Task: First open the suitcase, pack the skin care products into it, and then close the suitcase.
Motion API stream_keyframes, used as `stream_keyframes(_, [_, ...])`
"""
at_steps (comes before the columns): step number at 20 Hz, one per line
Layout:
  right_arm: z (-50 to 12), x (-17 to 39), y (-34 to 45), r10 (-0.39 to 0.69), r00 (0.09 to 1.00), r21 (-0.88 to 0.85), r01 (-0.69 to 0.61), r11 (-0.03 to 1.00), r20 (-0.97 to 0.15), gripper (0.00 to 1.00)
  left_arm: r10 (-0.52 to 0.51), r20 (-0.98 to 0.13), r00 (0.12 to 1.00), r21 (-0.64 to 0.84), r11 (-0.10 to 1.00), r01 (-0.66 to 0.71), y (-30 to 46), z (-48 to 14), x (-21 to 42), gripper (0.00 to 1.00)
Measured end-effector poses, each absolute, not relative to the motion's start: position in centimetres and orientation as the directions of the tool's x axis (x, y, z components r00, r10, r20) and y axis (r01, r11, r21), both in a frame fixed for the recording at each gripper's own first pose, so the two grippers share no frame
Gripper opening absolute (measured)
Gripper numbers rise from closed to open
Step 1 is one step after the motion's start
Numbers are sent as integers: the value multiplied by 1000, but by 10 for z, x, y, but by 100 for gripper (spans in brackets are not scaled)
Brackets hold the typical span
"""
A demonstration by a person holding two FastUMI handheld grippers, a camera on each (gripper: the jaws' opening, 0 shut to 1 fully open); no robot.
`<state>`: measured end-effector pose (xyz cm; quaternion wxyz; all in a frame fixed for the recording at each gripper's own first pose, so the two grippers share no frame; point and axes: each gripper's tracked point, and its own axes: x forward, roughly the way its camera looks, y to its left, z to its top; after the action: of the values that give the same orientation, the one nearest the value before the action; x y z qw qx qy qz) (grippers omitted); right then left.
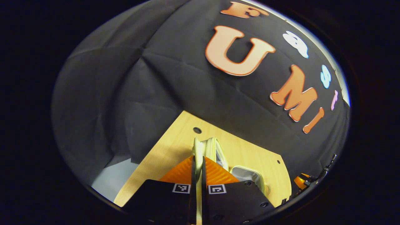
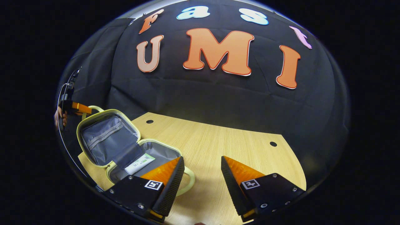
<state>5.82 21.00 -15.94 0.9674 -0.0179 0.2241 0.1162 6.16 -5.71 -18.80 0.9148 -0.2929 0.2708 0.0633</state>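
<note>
In the right gripper view, at the far left edge of the frame, a hand (image 2: 59, 117) holds the left tongs (image 2: 82, 109) against the top rim of the raised lid (image 2: 106, 137) of the suitcase (image 2: 137, 156), seemingly to keep the case propped open for packing. The suitcase sits at the lower left on the wooden counter (image 2: 218, 147), lid tilted back and showing a zipped pocket, the base open beside it. 1 white skin care tube (image 2: 139, 164) already lies in the base; no other products can be seen, so packing looks partly done at most. The suitcase's carry handle (image 2: 189, 181) curves out just behind the left finger of the right tongs (image 2: 202, 170), which fill the lower middle, spread wide apart, grasping nothing above the bare counter. In the left gripper view, at the lower centre, the left tongs (image 1: 198, 165) are clenched on the lid's pale edge (image 1: 198, 150), both fingers pressing it.
</note>
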Motion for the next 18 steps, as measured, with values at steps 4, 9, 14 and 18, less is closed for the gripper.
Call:
stream_keyframes(4, [-159,59,193,235,877,32,-244,969,-419,78,-70,-479,875,-469,863,-187,-111,-141,71,6])
stream_keyframes(9, [-163,57,175,258,874,37,-267,963,-411,78,-165,-369,915,-522,851,-57,-195,-92,78,7])
stream_keyframes(14, [-165,54,152,267,872,40,-276,960,-410,78,-238,-335,912,-539,842,22,-277,-76,85,7])
stream_keyframes(18, [-168,50,128,254,877,47,-257,965,-409,78,-309,-337,889,-555,828,78,-342,-87,97,7])
